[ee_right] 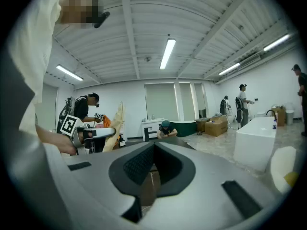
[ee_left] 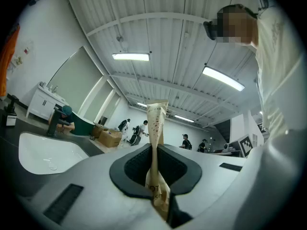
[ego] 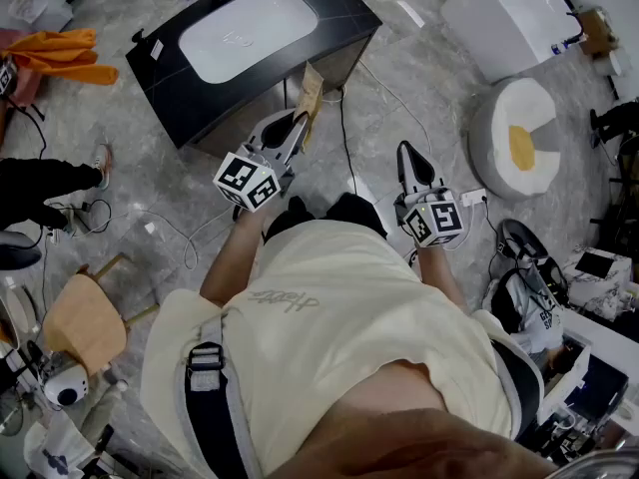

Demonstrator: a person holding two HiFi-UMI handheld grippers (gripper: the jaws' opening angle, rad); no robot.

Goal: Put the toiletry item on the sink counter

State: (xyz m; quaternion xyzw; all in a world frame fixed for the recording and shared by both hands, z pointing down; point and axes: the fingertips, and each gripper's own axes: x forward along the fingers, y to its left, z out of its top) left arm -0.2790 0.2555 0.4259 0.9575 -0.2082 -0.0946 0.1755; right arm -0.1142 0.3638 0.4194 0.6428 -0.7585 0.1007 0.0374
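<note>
A flat tan paper pouch [ego: 312, 93] with small print is the toiletry item. My left gripper [ego: 297, 123] is shut on its lower end, and the pouch stands up between the pads [ee_left: 156, 143]. It hangs just off the near right side of the black sink counter [ego: 329, 13], which holds a white basin [ego: 248, 30]. The same basin [ee_left: 48, 155] lies low on the left of the left gripper view. My right gripper [ego: 407, 151] is over the floor to the right, shut, with nothing in it. The right gripper view shows the pouch [ee_right: 116, 126] at the left.
A white bathtub [ego: 509, 18] and a round white seat with a yellow patch [ego: 514, 138] stand at the right. Cables [ego: 349, 158] run over the grey floor. An orange cloth [ego: 70, 53], a person's leg [ego: 40, 183] and a wooden stool [ego: 85, 322] are at the left.
</note>
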